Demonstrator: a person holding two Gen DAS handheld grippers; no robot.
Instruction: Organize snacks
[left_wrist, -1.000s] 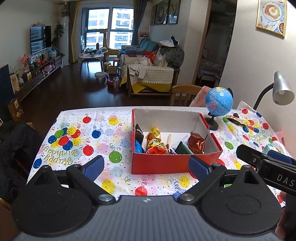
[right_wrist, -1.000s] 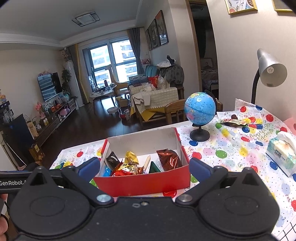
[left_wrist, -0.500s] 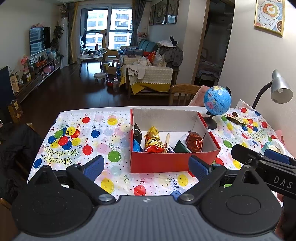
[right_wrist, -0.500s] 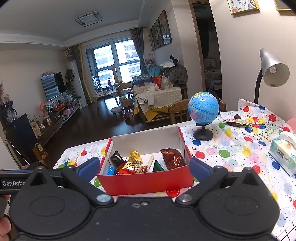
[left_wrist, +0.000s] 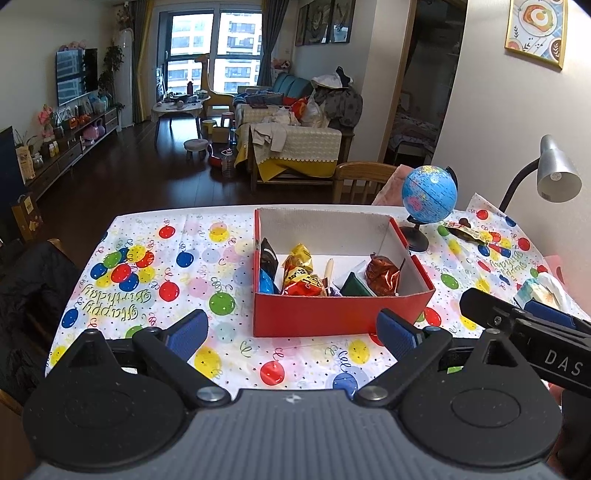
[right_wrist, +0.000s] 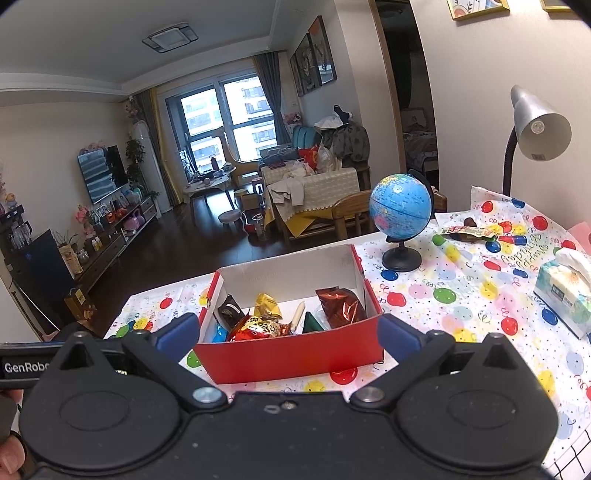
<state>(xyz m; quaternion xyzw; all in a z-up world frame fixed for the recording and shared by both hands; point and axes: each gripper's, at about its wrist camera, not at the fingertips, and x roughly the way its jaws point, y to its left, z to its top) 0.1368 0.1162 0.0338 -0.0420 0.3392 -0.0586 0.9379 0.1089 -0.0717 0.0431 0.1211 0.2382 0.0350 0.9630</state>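
Note:
A red cardboard box (left_wrist: 317, 315) (right_wrist: 291, 358) stands on the balloon-print tablecloth and holds several snack packets: a brown foil bag (left_wrist: 382, 275) (right_wrist: 341, 306), a yellow and red packet (left_wrist: 301, 273) (right_wrist: 258, 326), a black packet (left_wrist: 269, 258) (right_wrist: 231, 314) and a dark green one (left_wrist: 352, 290). My left gripper (left_wrist: 291, 332) is open and empty, hovering in front of the box. My right gripper (right_wrist: 286, 334) is also open and empty, with the box's front between its blue pads. Loose snack wrappers (left_wrist: 465, 232) (right_wrist: 467, 232) lie beyond the globe.
A blue globe (left_wrist: 428, 195) (right_wrist: 400, 208) stands right of the box. A grey desk lamp (left_wrist: 554, 173) (right_wrist: 535, 122) and a tissue pack (right_wrist: 565, 290) (left_wrist: 539, 291) are at the right. The right gripper's body (left_wrist: 524, 332) shows in the left wrist view. A wooden chair (left_wrist: 364, 177) is behind the table.
Both grippers have drawn back and risen slightly, so the box sits a little farther off. Both stay open and empty; the box and snacks have not moved.

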